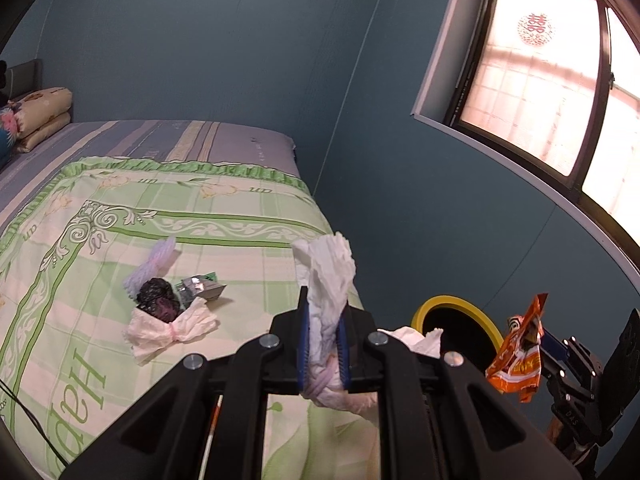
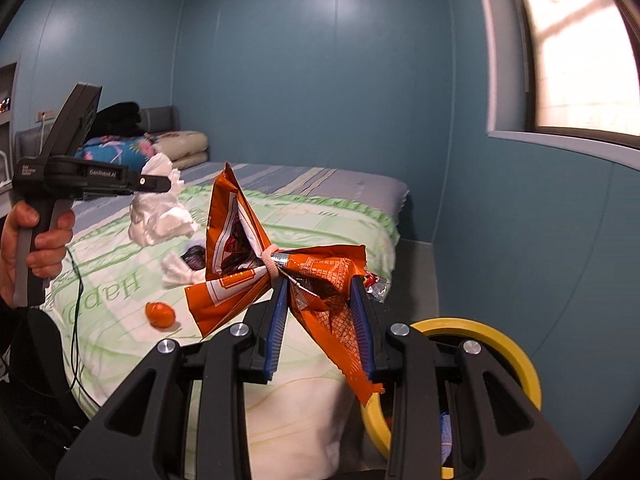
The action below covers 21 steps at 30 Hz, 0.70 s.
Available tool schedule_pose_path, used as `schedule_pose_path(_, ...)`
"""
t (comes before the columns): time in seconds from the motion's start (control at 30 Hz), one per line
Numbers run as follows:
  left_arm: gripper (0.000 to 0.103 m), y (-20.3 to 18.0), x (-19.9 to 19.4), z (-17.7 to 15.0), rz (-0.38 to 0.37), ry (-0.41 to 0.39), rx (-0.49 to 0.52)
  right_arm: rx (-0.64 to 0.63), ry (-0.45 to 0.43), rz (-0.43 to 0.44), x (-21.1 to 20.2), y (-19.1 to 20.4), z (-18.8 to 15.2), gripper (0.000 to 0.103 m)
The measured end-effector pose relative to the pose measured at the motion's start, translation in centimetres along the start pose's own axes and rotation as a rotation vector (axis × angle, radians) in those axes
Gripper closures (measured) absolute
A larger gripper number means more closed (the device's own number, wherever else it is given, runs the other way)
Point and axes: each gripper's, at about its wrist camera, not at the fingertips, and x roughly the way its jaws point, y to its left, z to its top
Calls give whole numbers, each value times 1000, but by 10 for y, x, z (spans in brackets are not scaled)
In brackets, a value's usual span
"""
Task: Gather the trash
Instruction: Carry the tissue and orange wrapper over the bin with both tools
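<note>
1. Where the left cam looks, the left gripper (image 1: 323, 336) is closed tight on a white tissue wad (image 1: 330, 276); the wad sticks up past the blue pads.
2. Left of it, on the green bed cover (image 1: 240, 216), sits a small pile: a black crumpled bit (image 1: 158, 298), a silver-green wrapper (image 1: 200, 284) & a pale paper tied like a bow (image 1: 172, 330).
3. To the right, beside the bed, is a yellow-rimmed bin (image 1: 456, 308) w/ white paper at its edge. Near it hangs an orange snack bag (image 1: 518, 356).
4. In the right cam, the right gripper (image 2: 322, 320) is narrow, pads squeezing the orange snack bag (image 2: 320, 280), which is tied in the middle.
5. The bin (image 2: 516, 352) is low right, just beside the bed corner.
6. At left, a hand (image 2: 36, 236) holds the other gripper, w/ the tissue wad (image 2: 160, 216) at its tip.
7. A small orange fruit (image 2: 160, 314) lies on the bed cover (image 2: 320, 216).
</note>
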Motion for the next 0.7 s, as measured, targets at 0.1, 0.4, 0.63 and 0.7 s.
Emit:
schedule_pose_path(0.1,92,-14,4,1,-20,3,21,18,-16,-27,-6,-7,0,74)
schedule_pose_path(0.4,92,-57,24,1,-72,23,83,77,-45,-142,-25,-41,-4,74)
schedule_pose_path(0.63,92,-94,40,-4,-120,32,129,137,-55,-239,-32,-62,-12,74)
schedule_pose_path(0.7,92,-104,46,-5,-139,36,137,158,-58,-259,-33,-68,-14,74)
